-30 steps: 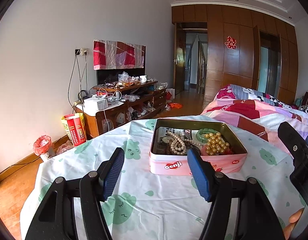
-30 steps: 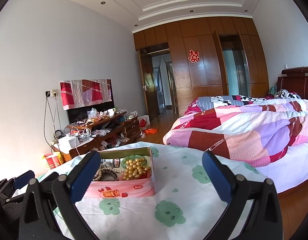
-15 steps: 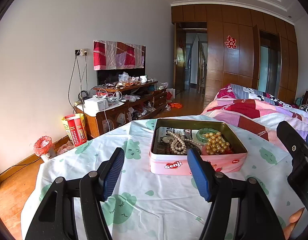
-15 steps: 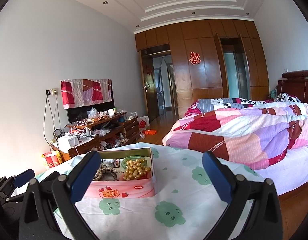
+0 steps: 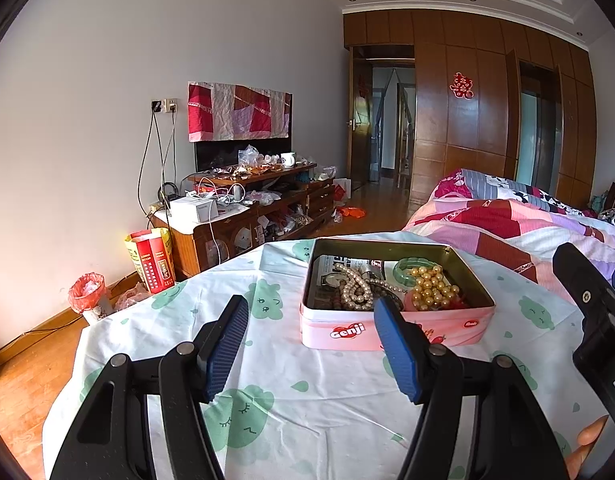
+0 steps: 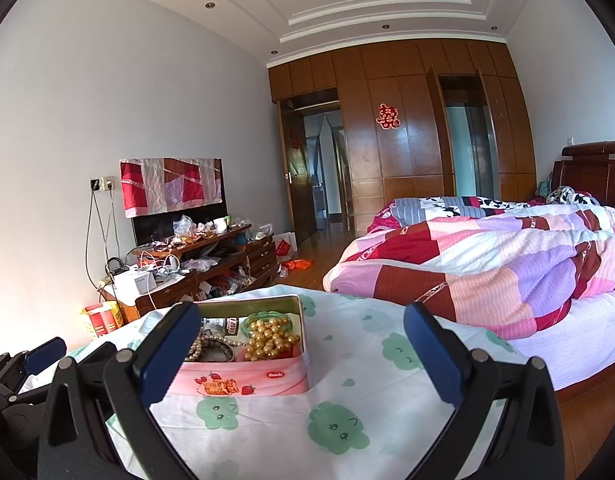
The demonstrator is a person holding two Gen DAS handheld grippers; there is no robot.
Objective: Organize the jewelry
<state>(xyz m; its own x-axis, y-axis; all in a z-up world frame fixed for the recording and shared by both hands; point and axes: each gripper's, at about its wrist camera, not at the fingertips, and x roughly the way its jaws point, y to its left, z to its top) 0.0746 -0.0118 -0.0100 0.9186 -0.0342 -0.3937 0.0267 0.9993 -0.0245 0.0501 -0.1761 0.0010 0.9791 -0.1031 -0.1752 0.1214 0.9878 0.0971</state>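
A pink rectangular metal tin (image 5: 395,330) with its lid off sits on the worktop's white cloth with green cloud faces (image 5: 267,380). Inside the tin lie a gold bead strand (image 5: 431,290), a pale pearl strand (image 5: 353,292) and a green bangle (image 5: 405,271). The left tool (image 5: 311,348) hovers just before the tin, spread wide and holding nothing. The right tool (image 6: 301,354) is likewise wide and empty, nearer the tin's right end.

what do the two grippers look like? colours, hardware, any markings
Both alike: the left gripper and right gripper have black plastic linkage arms with silver pivot pins, ending in flat blue ribbed pads. The right gripper's body carries white lettering, cut off in the left view. No cables or sleeves visible.
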